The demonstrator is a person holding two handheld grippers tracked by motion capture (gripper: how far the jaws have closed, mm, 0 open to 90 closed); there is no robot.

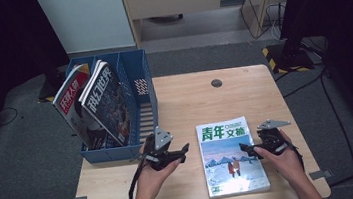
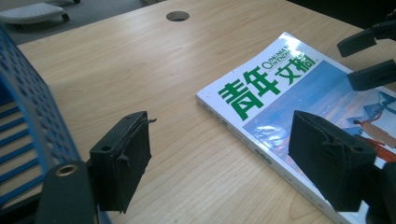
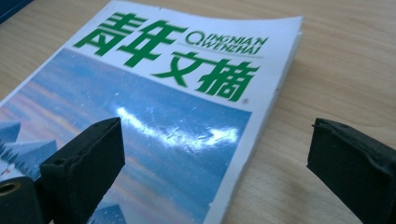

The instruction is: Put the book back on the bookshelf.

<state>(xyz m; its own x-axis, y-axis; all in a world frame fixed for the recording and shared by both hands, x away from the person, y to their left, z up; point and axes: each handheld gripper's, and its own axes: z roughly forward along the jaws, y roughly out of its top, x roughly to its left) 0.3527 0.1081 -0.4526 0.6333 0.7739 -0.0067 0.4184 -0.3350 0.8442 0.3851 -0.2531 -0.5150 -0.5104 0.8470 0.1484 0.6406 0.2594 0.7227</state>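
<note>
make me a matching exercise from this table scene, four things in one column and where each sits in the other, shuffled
Things:
1. blue plastic file rack
2. green-titled magazine
3. left gripper
4. right gripper

Places:
A. flat on the wooden table
B. at the magazine's right edge
C. at the table's left edge, holding two magazines
D. between rack and magazine

Pairs: 1-C, 2-A, 3-D, 4-B

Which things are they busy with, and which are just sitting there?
Busy with:
- magazine lying flat on the table
- left gripper, open, beside it
- right gripper, open, at its other edge

Just sitting there:
- blue rack
- two magazines standing in the rack
- round hole in the table
</note>
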